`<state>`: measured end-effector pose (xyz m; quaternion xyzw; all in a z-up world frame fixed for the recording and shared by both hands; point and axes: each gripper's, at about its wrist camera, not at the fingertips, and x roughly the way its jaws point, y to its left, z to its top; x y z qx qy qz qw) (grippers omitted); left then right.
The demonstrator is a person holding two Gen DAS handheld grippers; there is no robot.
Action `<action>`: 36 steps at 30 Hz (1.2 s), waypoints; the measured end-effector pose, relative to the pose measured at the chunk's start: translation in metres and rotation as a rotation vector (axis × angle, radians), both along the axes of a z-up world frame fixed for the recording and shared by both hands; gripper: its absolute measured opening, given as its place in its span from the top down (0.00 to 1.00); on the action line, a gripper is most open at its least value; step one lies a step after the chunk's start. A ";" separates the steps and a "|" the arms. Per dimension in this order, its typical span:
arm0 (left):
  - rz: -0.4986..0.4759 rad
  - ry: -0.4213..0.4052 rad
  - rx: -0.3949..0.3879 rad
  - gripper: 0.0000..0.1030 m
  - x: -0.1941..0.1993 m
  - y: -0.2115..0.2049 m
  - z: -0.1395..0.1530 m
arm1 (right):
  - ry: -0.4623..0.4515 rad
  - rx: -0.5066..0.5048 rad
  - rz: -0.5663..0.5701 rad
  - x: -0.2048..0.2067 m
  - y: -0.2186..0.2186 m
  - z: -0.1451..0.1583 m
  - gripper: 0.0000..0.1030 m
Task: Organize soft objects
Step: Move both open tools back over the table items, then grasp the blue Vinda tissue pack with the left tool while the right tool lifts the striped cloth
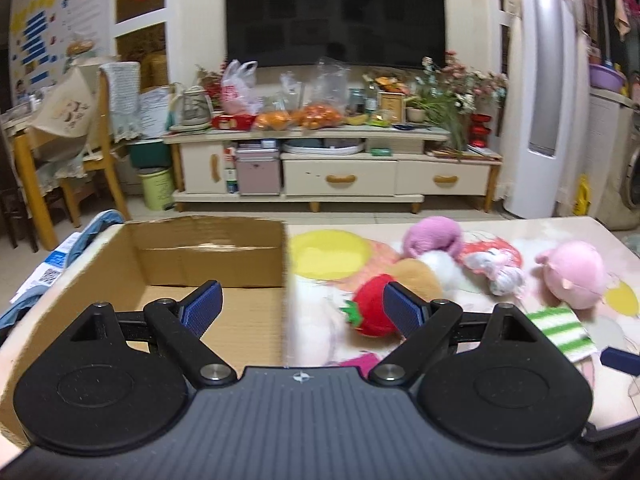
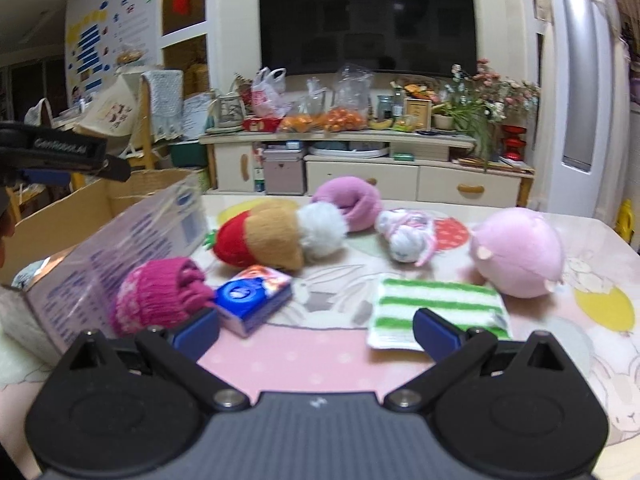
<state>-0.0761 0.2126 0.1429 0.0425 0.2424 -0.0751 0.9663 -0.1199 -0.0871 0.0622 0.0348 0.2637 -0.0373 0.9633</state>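
Observation:
My left gripper (image 1: 302, 310) is open and empty, above the right wall of an open cardboard box (image 1: 208, 256). A red strawberry plush (image 1: 372, 306) lies just past its right finger. My right gripper (image 2: 316, 330) is open and empty, low over the table. Ahead of it lie a magenta knit hat (image 2: 160, 296), a green-striped cloth (image 2: 436, 306), a pink round plush (image 2: 518, 252), a brown-and-white plush (image 2: 288, 236), a purple plush (image 2: 348, 202) and a small white-pink plush (image 2: 406, 236). The pink plush (image 1: 574, 274) and striped cloth (image 1: 560, 332) also show in the left wrist view.
A small blue and purple carton (image 2: 254, 296) lies beside the knit hat. The box's printed flap (image 2: 120, 256) stands at the left. A patterned cloth (image 2: 320, 360) covers the table. A TV cabinet (image 1: 340, 160) and wooden chair (image 1: 60, 152) stand beyond the table.

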 end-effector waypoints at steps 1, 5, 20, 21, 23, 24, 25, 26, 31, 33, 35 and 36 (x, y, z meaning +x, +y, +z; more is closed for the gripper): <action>-0.009 0.002 0.006 0.00 0.003 -0.001 -0.001 | 0.000 -0.002 -0.009 -0.001 -0.004 -0.001 0.01; -0.043 0.022 0.022 0.00 0.004 -0.007 -0.008 | 0.006 0.014 -0.041 -0.002 -0.020 -0.004 0.01; -0.196 0.125 0.045 0.00 0.013 -0.033 -0.029 | 0.107 0.214 -0.143 0.004 -0.078 -0.027 0.01; -0.203 0.131 0.047 0.00 0.014 -0.034 -0.031 | 0.118 0.241 -0.150 0.005 -0.082 -0.029 0.01; -0.209 0.138 0.052 0.00 0.013 -0.039 -0.035 | 0.140 0.284 -0.168 0.006 -0.090 -0.034 0.01; -0.210 0.140 0.057 0.00 0.012 -0.041 -0.036 | 0.148 0.308 -0.178 0.006 -0.094 -0.036 0.01; -0.215 0.142 0.062 0.00 0.013 -0.042 -0.037 | 0.155 0.333 -0.185 0.006 -0.098 -0.039 0.01; -0.219 0.147 0.068 0.00 0.015 -0.043 -0.039 | 0.161 0.359 -0.188 0.006 -0.102 -0.041 0.01; -0.231 0.195 0.079 0.00 0.027 -0.057 -0.050 | 0.156 0.430 -0.166 0.011 -0.108 -0.042 0.01; -0.239 0.203 0.093 0.00 0.032 -0.061 -0.054 | 0.150 0.450 -0.152 0.015 -0.109 -0.042 0.01; -0.254 0.220 0.099 0.00 0.037 -0.065 -0.060 | 0.139 0.475 -0.142 0.020 -0.112 -0.042 0.01; -0.253 0.230 0.102 0.00 0.040 -0.067 -0.063 | 0.133 0.489 -0.141 0.022 -0.114 -0.043 0.01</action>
